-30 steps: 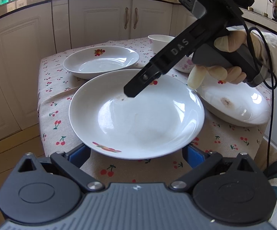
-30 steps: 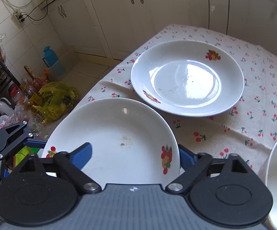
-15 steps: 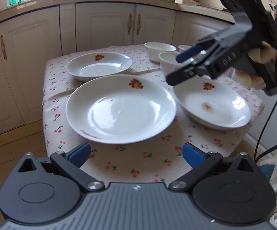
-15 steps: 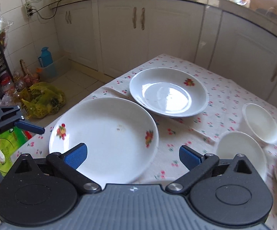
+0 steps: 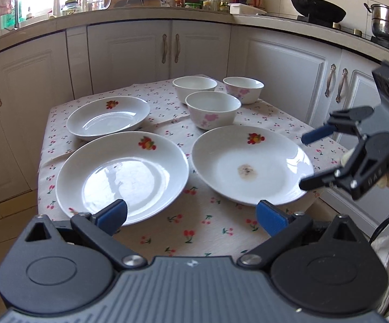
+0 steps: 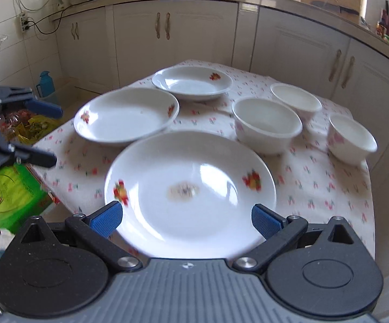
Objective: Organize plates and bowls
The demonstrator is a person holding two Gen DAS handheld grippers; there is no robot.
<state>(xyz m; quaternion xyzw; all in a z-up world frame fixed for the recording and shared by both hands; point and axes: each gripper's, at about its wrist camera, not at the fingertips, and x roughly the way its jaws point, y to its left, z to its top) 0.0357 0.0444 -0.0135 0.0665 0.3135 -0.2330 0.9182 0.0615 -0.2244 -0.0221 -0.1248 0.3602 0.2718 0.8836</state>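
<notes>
Three white plates with fruit prints lie on the cherry-print tablecloth [image 5: 202,226]: a near-left plate [image 5: 121,175], a stained near-right plate [image 5: 251,164] and a smaller far-left plate [image 5: 108,117]. Three white bowls [image 5: 212,109] stand behind them. My left gripper [image 5: 191,215] is open and empty, in front of the table's near edge. My right gripper [image 5: 306,161] is open and empty beside the stained plate's right rim. In the right wrist view the stained plate [image 6: 191,188] lies just ahead of the open right gripper [image 6: 186,219], and the left gripper [image 6: 49,134] shows at the left.
White kitchen cabinets [image 5: 146,53] ring the small table on the far and right sides. A wok [image 5: 318,10] and a steel pot [image 5: 388,24] sit on the counter. Bags and a green box [image 6: 14,193] lie on the floor beside the table.
Both grippers have pulled back and up from the plates. The right gripper has swung from over the near-left plate to the right side of the stained plate. All dishes stay in place.
</notes>
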